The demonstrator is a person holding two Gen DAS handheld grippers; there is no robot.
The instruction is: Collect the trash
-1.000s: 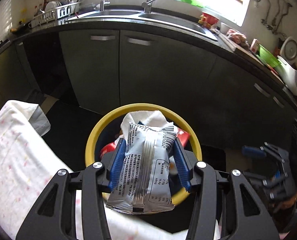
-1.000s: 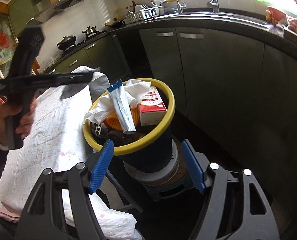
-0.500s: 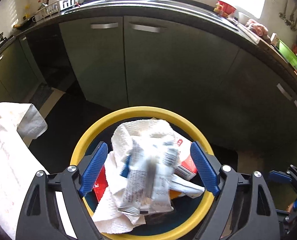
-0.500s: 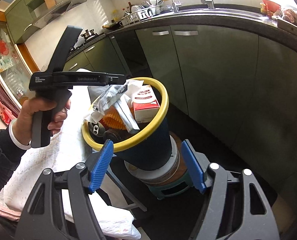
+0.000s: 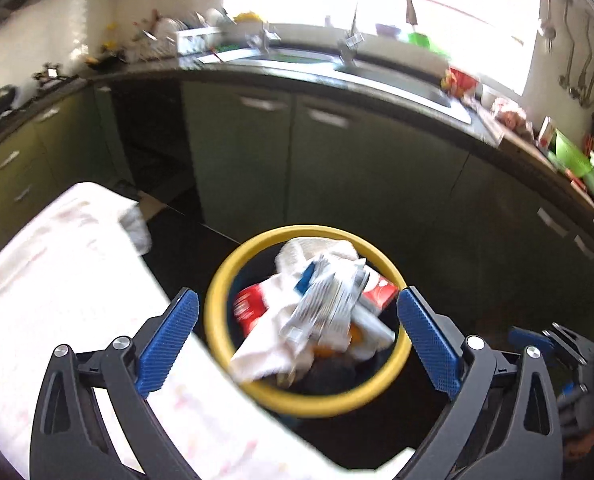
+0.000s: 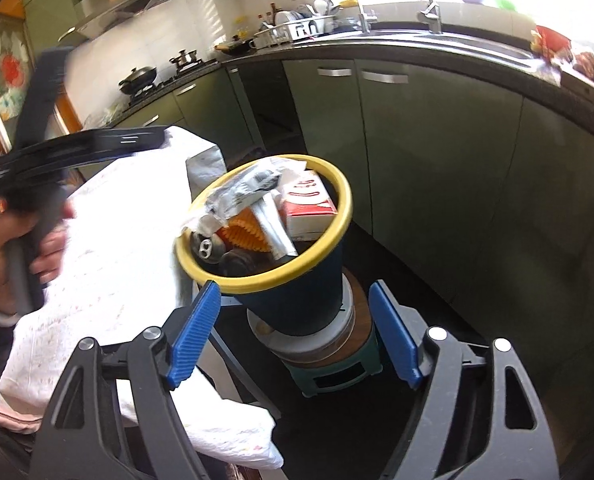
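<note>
A dark blue trash bin with a yellow rim (image 5: 217, 312) (image 6: 343, 216) stands beside the table, full of trash. A silver printed snack wrapper (image 5: 329, 304) (image 6: 241, 190) lies on top, over white tissue (image 5: 273, 344), a red-and-white carton (image 5: 381, 290) (image 6: 309, 200) and an orange ribbed piece (image 6: 243, 234). My left gripper (image 5: 297, 340) is open and empty, above and just short of the bin. It also shows raised at the left in the right wrist view (image 6: 97, 144). My right gripper (image 6: 293, 332) is open and empty, low in front of the bin.
A table with a white flowered cloth (image 5: 57, 300) (image 6: 117, 248) is left of the bin. The bin sits on a round stool (image 6: 329, 352). Green kitchen cabinets (image 5: 337, 168) and a dark counter with a sink (image 5: 377, 76) run behind. The floor is dark.
My left gripper opened and let the silver wrapper fall into the bin, then pulled back up and away. My right gripper has barely moved.
</note>
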